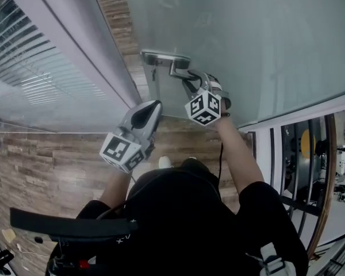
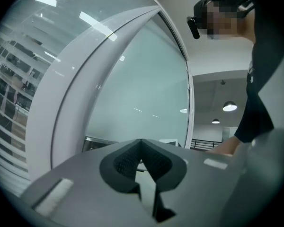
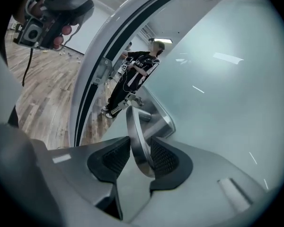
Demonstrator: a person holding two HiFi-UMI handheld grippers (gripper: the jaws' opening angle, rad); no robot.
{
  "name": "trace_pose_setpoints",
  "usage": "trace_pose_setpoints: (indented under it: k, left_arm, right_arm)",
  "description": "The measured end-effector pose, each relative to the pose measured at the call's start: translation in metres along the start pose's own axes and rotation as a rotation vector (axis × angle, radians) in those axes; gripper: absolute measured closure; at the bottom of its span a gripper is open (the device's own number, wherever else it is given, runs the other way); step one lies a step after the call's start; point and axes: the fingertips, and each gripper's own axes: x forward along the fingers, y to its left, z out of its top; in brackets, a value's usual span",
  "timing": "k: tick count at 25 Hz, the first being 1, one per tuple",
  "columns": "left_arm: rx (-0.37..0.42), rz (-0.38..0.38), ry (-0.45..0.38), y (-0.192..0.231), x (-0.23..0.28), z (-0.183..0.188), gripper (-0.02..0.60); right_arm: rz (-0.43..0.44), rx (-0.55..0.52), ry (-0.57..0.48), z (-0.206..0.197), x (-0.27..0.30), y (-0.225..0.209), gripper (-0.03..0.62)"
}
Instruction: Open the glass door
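1. A brown wood-plank floor (image 1: 57, 165) spreads beneath the person.
2. A strip of it shows between the white door frame (image 1: 75, 45) and the frosted glass door (image 1: 247, 39).
3. A white shoe tip (image 1: 165, 162) rests on it.
4. Another person in black clothes (image 3: 135, 77) stands on the planks.

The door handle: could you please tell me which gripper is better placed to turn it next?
Right. The right gripper is clamped on the door handle; the left gripper is shut, empty and held away from it.

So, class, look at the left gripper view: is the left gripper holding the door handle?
No, the left gripper is shut on nothing; the right gripper clamps the door handle.
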Motion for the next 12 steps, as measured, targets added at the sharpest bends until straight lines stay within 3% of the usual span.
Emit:
trace_pose_setpoints:
  k: [5, 12]
  left_arm:
    - [-0.007, -0.006, 0.008, 0.001, -0.002, -0.003, 0.581]
    - [-0.008, -0.012, 0.023, 0.001, 0.003, -0.008, 0.581]
  right_arm:
    - [-0.037, -0.031, 0.018, -0.003, 0.006, -0.011, 0.451]
    - [0.021, -0.139, 0.063, -0.006, 0.017, -0.019, 0.484]
